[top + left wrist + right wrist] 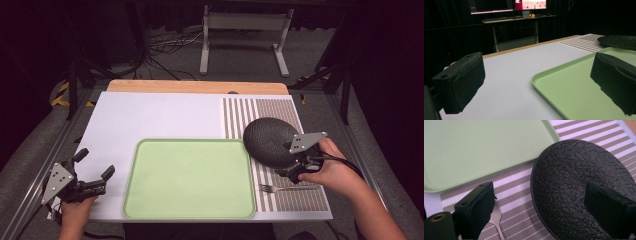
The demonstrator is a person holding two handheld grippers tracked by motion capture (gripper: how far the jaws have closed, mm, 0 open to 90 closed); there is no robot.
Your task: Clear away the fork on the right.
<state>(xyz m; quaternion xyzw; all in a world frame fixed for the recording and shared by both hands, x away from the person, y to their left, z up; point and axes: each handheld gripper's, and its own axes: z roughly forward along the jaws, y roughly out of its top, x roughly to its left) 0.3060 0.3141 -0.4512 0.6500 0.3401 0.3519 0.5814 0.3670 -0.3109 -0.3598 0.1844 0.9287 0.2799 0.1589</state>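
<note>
While our right hand-held gripper (pixel 539 210) hangs wide open and empty over the near rim of the black plate (pixel 579 185) beside the green tray (pixel 474 150), we risk 1 jaw snagging the fork (pixel 495 218) or pushing the plate away.

Two black handheld grippers (pixel 95 181) (pixel 292 172), each with blocky foam-padded jaws, a grey drilled three-cornered plate, trailing black cable.
</note>
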